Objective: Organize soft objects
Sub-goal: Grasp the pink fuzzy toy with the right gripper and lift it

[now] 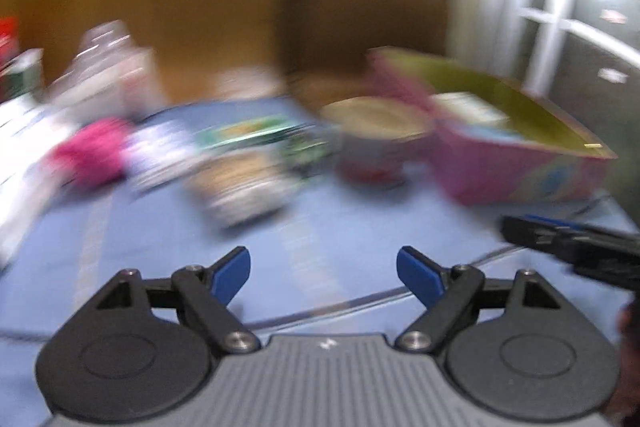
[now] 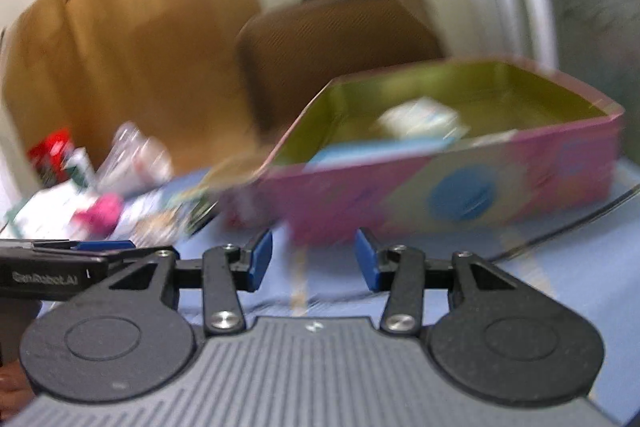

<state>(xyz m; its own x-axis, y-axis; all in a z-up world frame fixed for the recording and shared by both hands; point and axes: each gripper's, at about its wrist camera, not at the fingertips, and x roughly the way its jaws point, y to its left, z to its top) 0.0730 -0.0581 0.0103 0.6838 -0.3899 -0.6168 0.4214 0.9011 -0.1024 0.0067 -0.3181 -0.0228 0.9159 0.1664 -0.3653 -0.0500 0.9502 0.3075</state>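
We hold both grippers, left gripper (image 1: 324,277) and right gripper (image 2: 314,259), with fingers apart and empty, between picks. Left of the pink box (image 2: 460,195) on the worktop (image 1: 320,223), soft packets (image 1: 240,179) wait; next we reach there.

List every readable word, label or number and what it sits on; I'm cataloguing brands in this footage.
"GenRobot.AI": white lettering on the side of the left gripper, seen from the right wrist.
Print on the pink box and on the packets left of it: too blurred to read.
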